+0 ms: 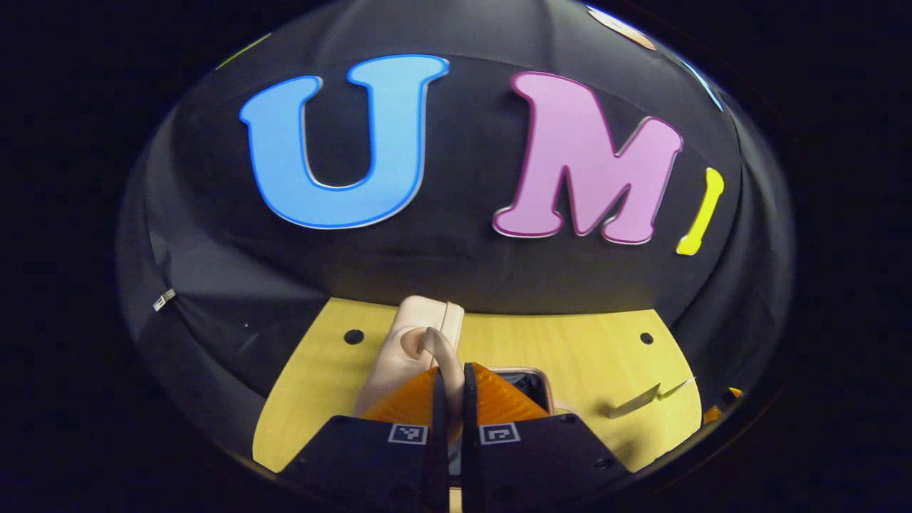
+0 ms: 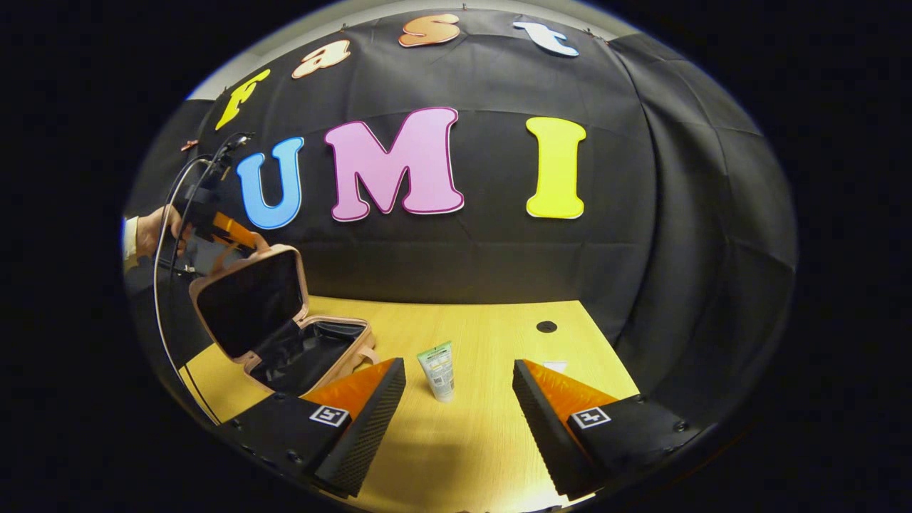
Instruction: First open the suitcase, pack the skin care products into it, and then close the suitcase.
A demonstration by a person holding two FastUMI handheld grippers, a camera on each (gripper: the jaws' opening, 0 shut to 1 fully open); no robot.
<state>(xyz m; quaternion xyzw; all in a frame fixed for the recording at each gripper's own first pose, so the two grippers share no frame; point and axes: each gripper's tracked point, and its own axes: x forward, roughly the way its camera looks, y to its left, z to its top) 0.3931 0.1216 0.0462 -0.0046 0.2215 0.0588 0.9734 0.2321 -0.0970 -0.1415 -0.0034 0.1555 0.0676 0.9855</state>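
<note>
While the left gripper [image 1: 450, 406] pinches the suitcase's handle [image 1: 436, 349] between fingers pressed nearly together, the lid [image 2: 251, 299] stands raised, seen from the right gripper view, with the dark-lined base [image 2: 313, 353] open on the wooden table [image 2: 484, 342]. A hand [image 2: 153, 231] holds that gripper at the top edge of the lid.

Right gripper [image 2: 456, 399]: fingers spread wide, nothing between them. A skin care tube [image 2: 437, 370] stands cap-down on the table just ahead of the gap, near the suitcase's front corner but apart from it.

Judged step: lid held open, tube pick-up pending.

Risks:
- The lid looks held by the handle pinch alone. The strap is thin and curved; if it slips out, the lid could drop shut over the base before the tube goes in.
- The tube balances on a narrow cap. A finger brushing it on the approach would likely topple it or roll it away.
- The tube is soft; a squeeze too high may let it pivot and swing in the grasp.
- Carrying it across, the tube could catch the near rim of the base and shift the case against the left hold.
</note>
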